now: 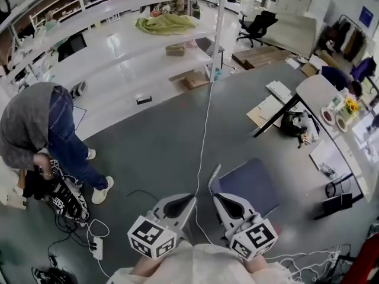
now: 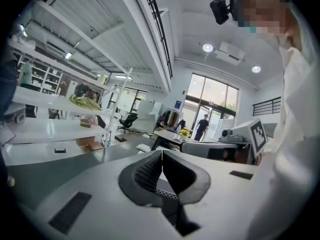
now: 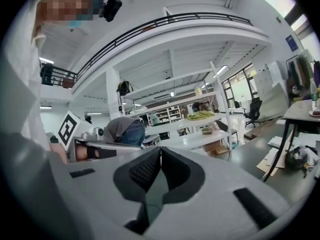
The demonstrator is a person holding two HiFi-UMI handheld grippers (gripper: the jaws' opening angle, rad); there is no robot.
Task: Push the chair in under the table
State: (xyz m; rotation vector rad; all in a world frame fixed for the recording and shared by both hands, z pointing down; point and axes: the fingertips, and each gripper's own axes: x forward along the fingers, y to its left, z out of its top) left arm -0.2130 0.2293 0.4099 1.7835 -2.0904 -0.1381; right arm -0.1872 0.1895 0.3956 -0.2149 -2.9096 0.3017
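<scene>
Just beside right tool (image 1: 215, 196): chair (image 1: 253, 181)

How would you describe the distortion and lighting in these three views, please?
Head view: the wide lens bends the white shelving into curves; light is even, shadows soft. Left gripper view: dark round vignette; the ceiling lamp and window blow out. Right gripper view: same vignette; the balcony bows into an arc.

Grey floor (image 1: 148, 152), long curved white shelving (image 1: 118, 58), what look like tall windows (image 2: 212, 101), round ceiling lights (image 2: 207, 47).
</scene>
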